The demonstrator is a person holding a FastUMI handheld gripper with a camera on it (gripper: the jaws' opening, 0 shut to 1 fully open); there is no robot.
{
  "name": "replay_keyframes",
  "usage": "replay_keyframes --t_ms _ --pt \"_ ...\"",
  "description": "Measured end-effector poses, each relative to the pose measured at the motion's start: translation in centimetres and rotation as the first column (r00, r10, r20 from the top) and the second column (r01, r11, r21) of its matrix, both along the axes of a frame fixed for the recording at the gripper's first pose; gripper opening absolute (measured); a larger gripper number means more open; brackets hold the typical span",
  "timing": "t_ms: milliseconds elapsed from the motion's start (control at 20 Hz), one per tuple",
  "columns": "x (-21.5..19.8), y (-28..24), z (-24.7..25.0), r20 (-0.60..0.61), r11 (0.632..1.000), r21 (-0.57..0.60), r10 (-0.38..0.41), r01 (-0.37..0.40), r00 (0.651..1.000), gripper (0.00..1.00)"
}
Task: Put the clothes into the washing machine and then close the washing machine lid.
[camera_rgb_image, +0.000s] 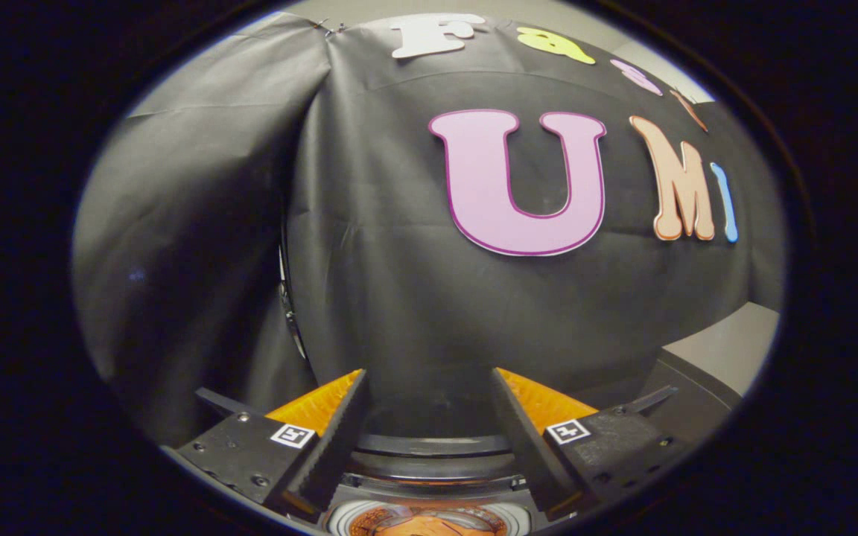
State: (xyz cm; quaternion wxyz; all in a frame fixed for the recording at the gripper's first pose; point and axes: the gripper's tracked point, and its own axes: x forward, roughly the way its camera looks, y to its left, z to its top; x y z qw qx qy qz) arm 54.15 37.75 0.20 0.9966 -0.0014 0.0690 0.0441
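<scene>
My gripper [427, 372] is open, its two fingers spread wide with nothing between them. It points at the black cloth wall. Low down between the finger bases lies the top of the washing machine [429, 465], pale grey with a dark curved rim. Its round opening [369, 517] sits right under the gripper. Inside it something orange [429, 523] shows, most likely the clothes, though only a sliver is visible. I cannot tell how the lid stands.
The black cloth wall [399, 283] hangs close ahead, just beyond the fingertips. A fold of it parts to the left of the fingers, where a thin pale curved edge [286, 298] shows. A pale flat surface [727, 346] lies off to the right, beyond the right finger.
</scene>
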Motion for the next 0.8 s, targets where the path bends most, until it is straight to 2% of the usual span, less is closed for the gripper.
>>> replay_keyframes --t_ms 800 --pt "-3.4 -0.1 -0.7 0.065 1.0 0.003 -0.01 0.01 0.998 0.98"
